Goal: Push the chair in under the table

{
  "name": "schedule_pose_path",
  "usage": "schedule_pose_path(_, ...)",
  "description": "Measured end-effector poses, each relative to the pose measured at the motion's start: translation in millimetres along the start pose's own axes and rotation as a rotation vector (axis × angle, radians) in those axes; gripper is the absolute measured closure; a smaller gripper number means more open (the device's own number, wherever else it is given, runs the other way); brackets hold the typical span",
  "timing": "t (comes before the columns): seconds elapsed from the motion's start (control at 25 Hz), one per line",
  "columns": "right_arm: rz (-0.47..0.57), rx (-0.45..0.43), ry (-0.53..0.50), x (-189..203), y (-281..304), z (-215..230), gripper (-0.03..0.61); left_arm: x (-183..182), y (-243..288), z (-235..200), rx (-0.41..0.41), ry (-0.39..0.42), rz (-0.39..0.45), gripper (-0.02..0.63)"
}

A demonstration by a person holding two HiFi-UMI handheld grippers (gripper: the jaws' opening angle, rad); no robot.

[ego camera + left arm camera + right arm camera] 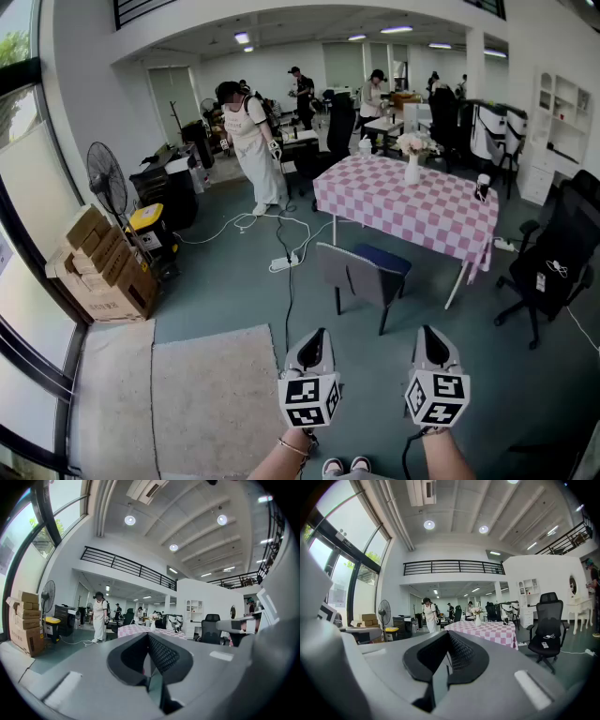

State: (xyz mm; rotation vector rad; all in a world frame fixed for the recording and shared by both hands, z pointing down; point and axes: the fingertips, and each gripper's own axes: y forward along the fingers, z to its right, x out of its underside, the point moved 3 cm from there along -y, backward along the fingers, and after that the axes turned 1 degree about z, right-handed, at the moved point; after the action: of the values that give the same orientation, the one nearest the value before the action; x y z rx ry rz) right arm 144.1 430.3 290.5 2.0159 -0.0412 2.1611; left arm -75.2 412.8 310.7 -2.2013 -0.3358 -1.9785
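Note:
The chair (361,275), with a grey back and a blue seat, stands pulled out from the near left side of the table (441,220), its back towards me. A pink checked cloth covers the table, which also shows far off in both gripper views (133,630) (487,630). My left gripper (316,336) and right gripper (428,332) are held side by side, well short of the chair. Both are shut with nothing between their jaws, as the left gripper view (149,660) and the right gripper view (446,660) confirm. Neither touches the chair.
A vase of flowers (412,155) stands on the table. A black office chair (553,262) is at the right. A power strip with cables (284,262) lies left of the chair, and a rug (211,398) at my near left. Cardboard boxes (103,272), a fan (106,180) and a person in white (253,141) are further left.

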Motion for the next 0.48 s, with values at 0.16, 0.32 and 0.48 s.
schedule_pose_path(0.16,0.005,-0.004,0.000,-1.6,3.7,3.0,0.569,1.1,4.7,0.8,-0.005,-0.004,0.000,0.614)
schedule_pose_path(0.32,0.006,-0.007,-0.001,-3.9,5.6,2.0,0.569,-1.3,6.0,0.0,-0.008,-0.001,0.002,0.614)
schedule_pose_path(0.48,0.008,-0.012,0.013,-2.1,7.0,1.0,0.569,-2.9,5.3,-2.3,-0.013,0.001,-0.001,0.614)
